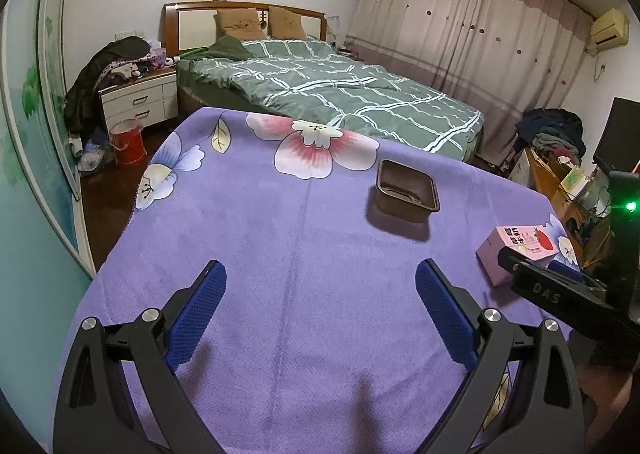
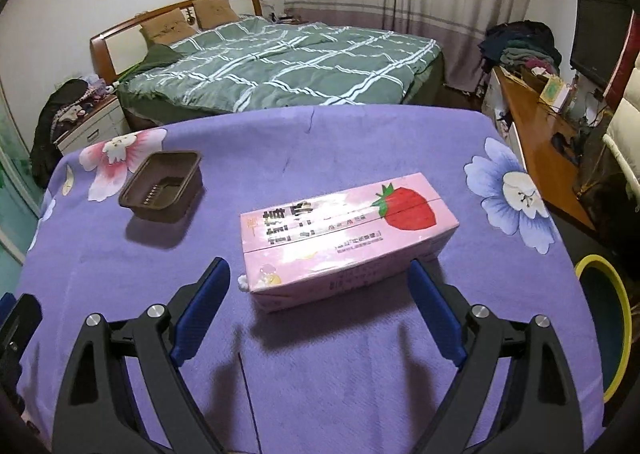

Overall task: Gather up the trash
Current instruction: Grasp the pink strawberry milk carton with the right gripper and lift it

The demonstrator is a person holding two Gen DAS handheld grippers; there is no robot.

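Observation:
A pink carton with a strawberry print (image 2: 340, 238) lies on the purple flowered cloth (image 2: 320, 354), just ahead of my right gripper (image 2: 320, 282), which is open with the carton's near end between its fingertips, not touching. The carton also shows in the left wrist view (image 1: 520, 250) at the right. An empty brown plastic tray (image 1: 406, 192) stands on the cloth further back; it shows in the right wrist view (image 2: 162, 186) at the left. My left gripper (image 1: 320, 286) is open and empty over bare cloth, well short of the tray.
A yellow-rimmed bin (image 2: 608, 330) stands beside the table's right edge. A red bucket (image 1: 128, 144) stands on the floor at the left by a white nightstand (image 1: 138, 100). A bed (image 1: 328, 94) lies behind the table. A wooden desk (image 2: 540, 158) is at the right.

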